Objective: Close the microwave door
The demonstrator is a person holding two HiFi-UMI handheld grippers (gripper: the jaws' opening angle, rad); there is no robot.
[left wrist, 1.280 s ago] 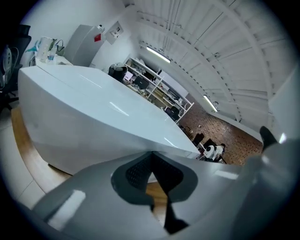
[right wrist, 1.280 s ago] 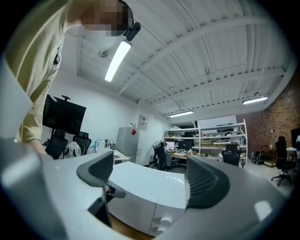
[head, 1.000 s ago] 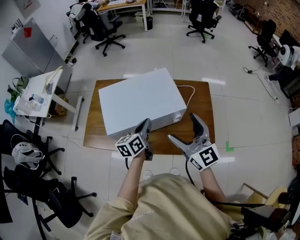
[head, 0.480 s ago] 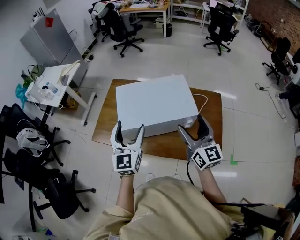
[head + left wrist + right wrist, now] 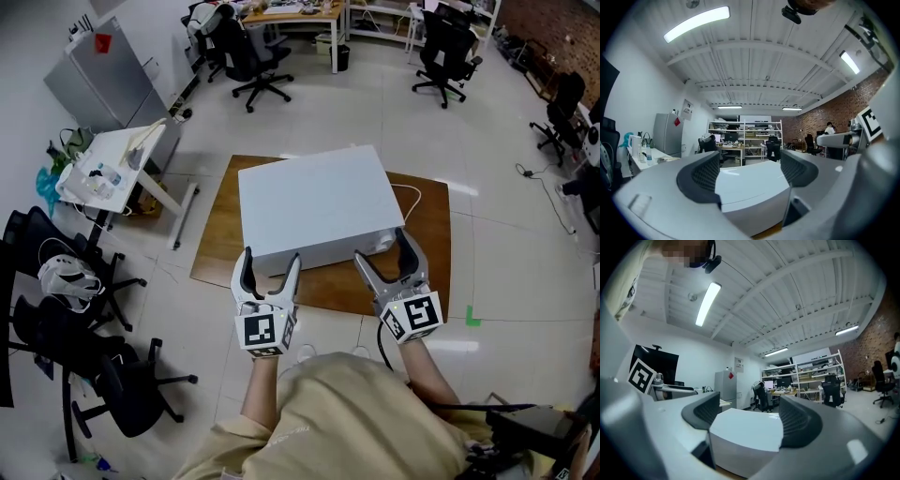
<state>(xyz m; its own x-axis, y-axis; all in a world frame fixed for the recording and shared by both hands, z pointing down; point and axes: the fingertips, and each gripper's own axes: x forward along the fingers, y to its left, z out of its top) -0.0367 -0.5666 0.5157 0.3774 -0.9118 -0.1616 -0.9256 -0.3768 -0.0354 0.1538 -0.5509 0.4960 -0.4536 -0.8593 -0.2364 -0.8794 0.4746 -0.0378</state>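
Note:
The white microwave [image 5: 314, 202] stands on a low wooden table [image 5: 427, 253] with its front towards me; no open door shows. My left gripper [image 5: 270, 258] hovers just before the microwave's front left corner. Its jaws are opening and nothing is between them. My right gripper [image 5: 382, 248] is held at the front right corner, fingers spread, also holding nothing. In the left gripper view the microwave [image 5: 750, 187] lies ahead beyond the left gripper [image 5: 750, 166]. The right gripper view likewise shows the microwave [image 5: 745, 432] past the open right gripper [image 5: 750, 416].
A white cable [image 5: 408, 197] runs from the microwave's right side. A small white table [image 5: 103, 173] and a grey cabinet [image 5: 94, 80] stand at the left. Black office chairs [image 5: 84, 356] crowd the near left, and others stand by desks at the back.
My left gripper has come away from the microwave's front edge, risen, rolled upright and opened. The right gripper has stayed in place with its fingers apart.

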